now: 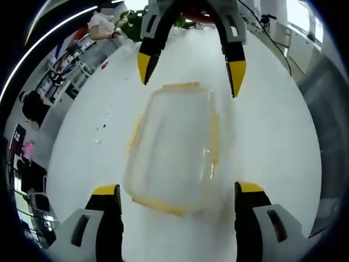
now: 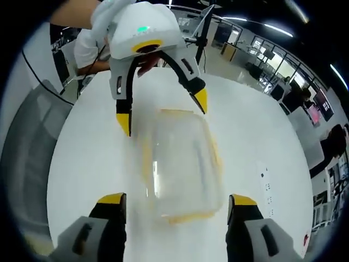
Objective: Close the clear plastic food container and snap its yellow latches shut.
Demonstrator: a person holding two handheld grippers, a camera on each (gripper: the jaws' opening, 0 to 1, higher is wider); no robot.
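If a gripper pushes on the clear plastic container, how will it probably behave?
The clear container looks empty, so probably light, and may slide on the smooth white table. Its thin walls could flex. Low and flat, it seems unlikely to tip.

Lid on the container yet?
Looks on: the lid sits flat over the container. Latches blurred, cannot tell if snapped.

A round white table (image 1: pixel 272 136) carries a few small dark specks (image 1: pixel 103 126) near one side. At its far edge in the left gripper view stands a green leafy plant (image 1: pixel 131 24). A grey panel (image 2: pixel 27 158) lies beside the table. Beyond are glass-walled office partitions (image 2: pixel 267 54), ceiling strip lights (image 2: pixel 338 73) and a seated person (image 1: pixel 34 106).
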